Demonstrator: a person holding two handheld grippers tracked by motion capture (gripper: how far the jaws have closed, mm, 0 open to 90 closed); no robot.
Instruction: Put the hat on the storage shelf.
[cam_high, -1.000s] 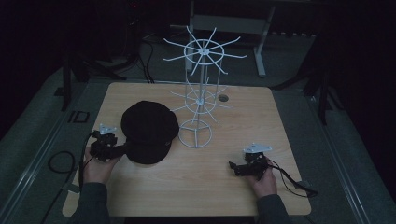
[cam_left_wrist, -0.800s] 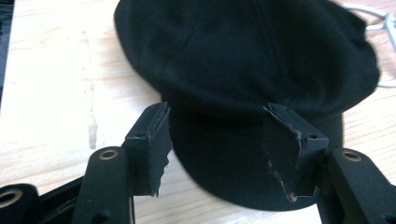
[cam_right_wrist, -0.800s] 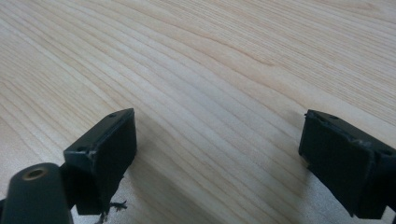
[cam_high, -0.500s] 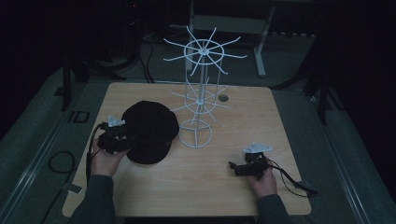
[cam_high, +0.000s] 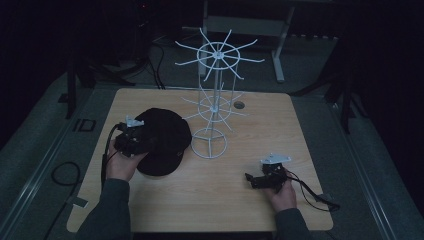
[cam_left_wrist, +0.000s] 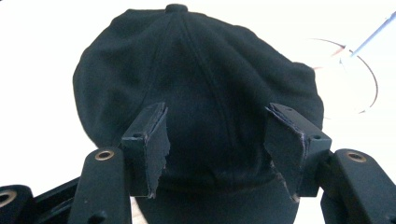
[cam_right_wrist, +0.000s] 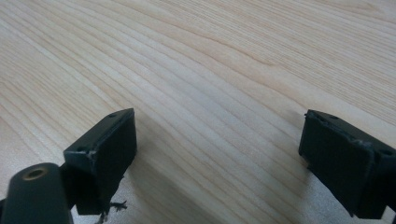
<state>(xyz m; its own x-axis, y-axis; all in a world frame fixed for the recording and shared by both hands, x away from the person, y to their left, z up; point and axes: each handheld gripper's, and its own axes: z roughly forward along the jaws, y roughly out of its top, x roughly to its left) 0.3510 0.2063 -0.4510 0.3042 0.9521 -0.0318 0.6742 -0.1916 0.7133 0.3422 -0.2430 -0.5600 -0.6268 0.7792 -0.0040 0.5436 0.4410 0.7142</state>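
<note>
A black cap (cam_high: 165, 140) lies flat on the left half of the light wood counter (cam_high: 210, 200), its crown button toward the far side in the left gripper view. Just right of the cap stands a white wire display rack (cam_high: 212, 100), upright, with a round ring base on the counter and two tiers of radiating prongs.

The left tool (cam_high: 137, 139) sits at the cap's near-left edge, held in the left hand (cam_high: 120, 162). In its own view the left tool (cam_left_wrist: 215, 140) has its jaws spread wide, one to each side of the cap (cam_left_wrist: 201, 84) over its near portion; whether the pads touch the fabric cannot be told.

The right tool (cam_high: 255, 180) rests low over bare counter on the near-right side, held in the right hand (cam_high: 282, 195), well apart from cap and rack. Its own view shows the right tool (cam_right_wrist: 217, 154) with jaws spread wide and nothing between them but wood grain (cam_right_wrist: 210, 70).
</note>
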